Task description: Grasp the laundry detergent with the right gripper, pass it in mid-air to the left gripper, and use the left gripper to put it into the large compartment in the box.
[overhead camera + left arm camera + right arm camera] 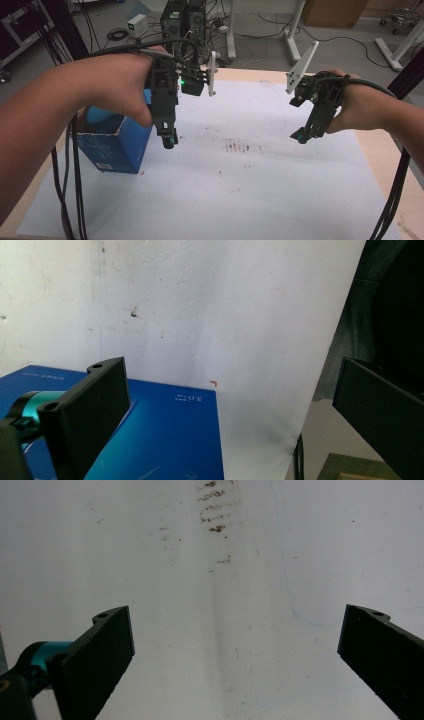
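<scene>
Left hand-held gripper [170,141], released, hovers just beside the blue box [117,147]; right hand-held gripper [300,135], released, well apart.

- box [116,145]: deep blue, white print, pale label low on its side
- table [385,160]: light wood, covered by white sheet [250,200] with dark brown smudge stripes
- left gripper [169,141], right gripper [300,135]: black, teal accents

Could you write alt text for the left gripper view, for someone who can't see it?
Two black jaws stand wide apart, holding nothing, above a blue box lying on a white sheet. The sheet carries small dark specks and a tiny red mark beside the box.
</scene>
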Action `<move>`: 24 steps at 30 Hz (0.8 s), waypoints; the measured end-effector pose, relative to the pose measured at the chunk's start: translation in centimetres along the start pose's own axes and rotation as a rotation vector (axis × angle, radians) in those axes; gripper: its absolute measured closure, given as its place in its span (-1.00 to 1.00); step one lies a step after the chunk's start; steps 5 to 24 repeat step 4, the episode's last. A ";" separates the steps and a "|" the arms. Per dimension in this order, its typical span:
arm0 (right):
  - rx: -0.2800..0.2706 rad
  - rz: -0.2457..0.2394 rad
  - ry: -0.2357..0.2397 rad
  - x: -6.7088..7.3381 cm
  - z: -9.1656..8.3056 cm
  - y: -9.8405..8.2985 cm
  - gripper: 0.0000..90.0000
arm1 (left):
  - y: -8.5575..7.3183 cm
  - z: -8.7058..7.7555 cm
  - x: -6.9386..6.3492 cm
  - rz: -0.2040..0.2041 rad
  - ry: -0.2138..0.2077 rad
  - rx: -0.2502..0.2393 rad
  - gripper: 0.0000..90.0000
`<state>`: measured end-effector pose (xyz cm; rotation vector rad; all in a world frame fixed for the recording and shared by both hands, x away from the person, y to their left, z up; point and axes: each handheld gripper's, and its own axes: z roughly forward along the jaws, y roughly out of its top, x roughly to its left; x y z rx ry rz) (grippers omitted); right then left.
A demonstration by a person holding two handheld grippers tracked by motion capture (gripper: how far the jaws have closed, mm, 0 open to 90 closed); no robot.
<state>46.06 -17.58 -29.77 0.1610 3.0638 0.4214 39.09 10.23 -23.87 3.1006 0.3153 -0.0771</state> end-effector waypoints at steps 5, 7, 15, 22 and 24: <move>-0.004 0.011 0.002 0.0 -0.1 0.0 -0.98 | 0.0 0.0 -0.1 0.002 -0.001 -0.003 -0.96; -0.004 0.011 0.002 0.0 -0.1 0.0 -0.98 | 0.0 0.0 -0.1 0.002 -0.001 -0.003 -0.96; -0.004 0.011 0.002 0.0 -0.1 0.0 -0.98 | 0.0 0.0 -0.1 0.002 -0.001 -0.003 -0.96; -0.004 0.011 0.002 0.0 -0.1 0.0 -0.98 | 0.0 0.0 -0.1 0.002 -0.001 -0.003 -0.96; -0.004 0.011 0.002 0.0 -0.1 0.0 -0.98 | 0.0 0.0 -0.1 0.002 -0.001 -0.003 -0.96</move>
